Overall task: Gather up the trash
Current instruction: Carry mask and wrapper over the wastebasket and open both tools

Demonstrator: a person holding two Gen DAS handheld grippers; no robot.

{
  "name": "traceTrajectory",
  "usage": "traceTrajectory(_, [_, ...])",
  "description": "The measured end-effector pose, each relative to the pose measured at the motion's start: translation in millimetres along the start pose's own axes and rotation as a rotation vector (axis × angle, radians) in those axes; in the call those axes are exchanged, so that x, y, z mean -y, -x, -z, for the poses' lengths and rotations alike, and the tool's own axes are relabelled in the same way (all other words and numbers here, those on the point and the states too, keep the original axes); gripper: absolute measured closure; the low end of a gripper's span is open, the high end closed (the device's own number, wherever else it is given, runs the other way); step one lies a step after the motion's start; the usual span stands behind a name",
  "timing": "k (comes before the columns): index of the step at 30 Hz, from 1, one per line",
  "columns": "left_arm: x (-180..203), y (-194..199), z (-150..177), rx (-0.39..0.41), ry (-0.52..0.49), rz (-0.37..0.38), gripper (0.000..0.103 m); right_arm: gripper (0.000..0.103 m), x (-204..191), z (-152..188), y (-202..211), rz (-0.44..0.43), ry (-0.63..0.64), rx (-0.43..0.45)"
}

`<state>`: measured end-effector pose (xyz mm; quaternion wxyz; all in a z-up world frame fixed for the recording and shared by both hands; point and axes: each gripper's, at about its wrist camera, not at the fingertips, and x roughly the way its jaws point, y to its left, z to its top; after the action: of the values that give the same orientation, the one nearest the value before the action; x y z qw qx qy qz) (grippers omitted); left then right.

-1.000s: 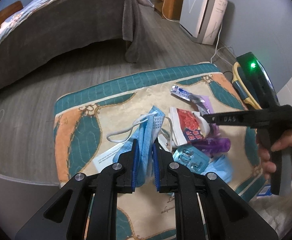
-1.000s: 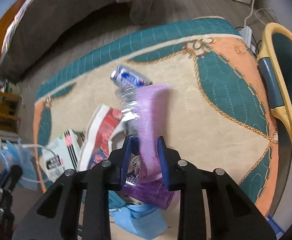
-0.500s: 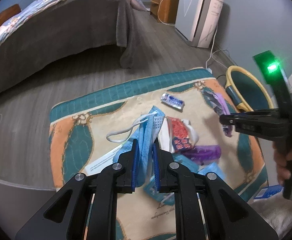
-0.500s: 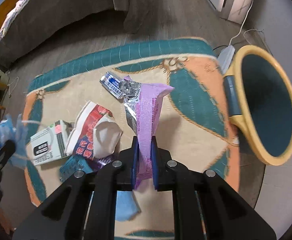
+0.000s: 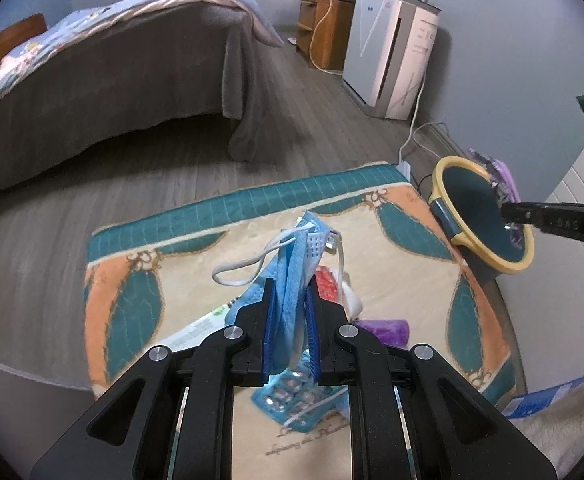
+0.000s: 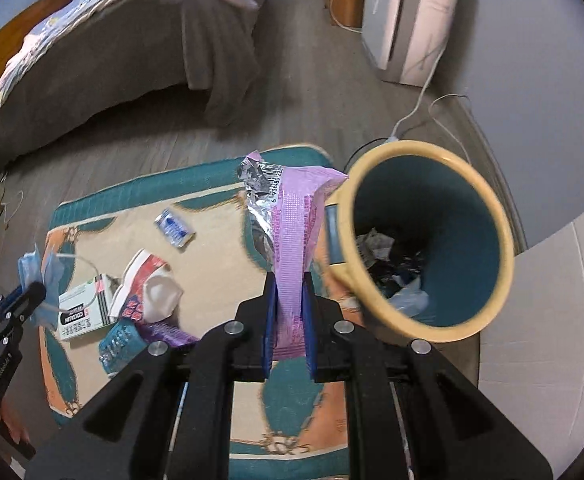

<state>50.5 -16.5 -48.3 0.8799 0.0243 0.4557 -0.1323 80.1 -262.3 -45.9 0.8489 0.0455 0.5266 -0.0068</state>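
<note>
the left tool (image 5: 289, 292) is clamped on a blue face mask (image 5: 292, 264), lifted over the patterned rug (image 5: 392, 248) strewn with litter. the right tool (image 6: 288, 284) pinches a purple wrapper (image 6: 292, 220), just beside the rim of the yellow bin (image 6: 488, 208).

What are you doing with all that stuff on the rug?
A person is picking up trash with two hand-held grippers. The right gripper is clamped on a purple foil wrapper, held up beside the yellow-rimmed trash bin. The left gripper grips a blue face mask. A medicine box, a blister pack and other wrappers lie on the rug.
</note>
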Motion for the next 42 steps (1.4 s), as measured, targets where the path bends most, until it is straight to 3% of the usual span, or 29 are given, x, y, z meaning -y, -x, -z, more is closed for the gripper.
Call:
traceTrajectory(10, [40,-8,-2,0.01,-0.029,-0.012,0.088,0.092,38,1,-5,0.003,-0.022,0.0])
traceTrajectory(22, [96,-25,-5,-0.004,-0.145,-0.027,0.088,0.092,67,-5,-15,0.003,-0.023,0.002])
traceTrajectory(36, [169,-40,-51,0.0,-0.216,0.071,0.088,0.092,102,-13,-24,0.011,-0.087,0.0])
traceTrajectory(42, [196,-56,-60,-0.015,-0.267,0.101,0.088,0.092,144,-15,-41,0.014,-0.193,-0.031])
